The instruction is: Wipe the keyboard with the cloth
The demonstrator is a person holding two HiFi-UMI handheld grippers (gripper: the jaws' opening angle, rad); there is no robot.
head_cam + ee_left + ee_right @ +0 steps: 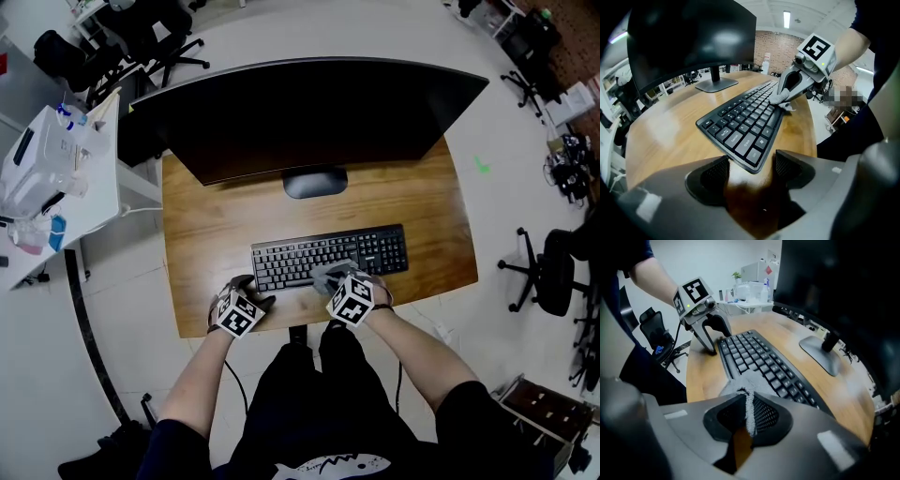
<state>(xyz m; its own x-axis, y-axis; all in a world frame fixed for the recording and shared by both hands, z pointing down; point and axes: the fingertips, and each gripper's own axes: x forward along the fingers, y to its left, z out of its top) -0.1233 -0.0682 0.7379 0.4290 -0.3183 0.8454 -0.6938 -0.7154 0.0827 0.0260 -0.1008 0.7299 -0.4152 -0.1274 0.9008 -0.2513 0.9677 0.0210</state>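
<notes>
While cloth point(743, 392) lies on keyboard point(375, 249), best to drag it slowly along key rows, light even pressure, fold flat so key edges don't snag. Right gripper point(746, 420) clenched on cloth fold; cloth fans out from its tips over keyboard's front middle rows. Left gripper point(749, 171) released, jaws apart astride keyboard's front left corner, likely steadying it; contact unclear
</notes>
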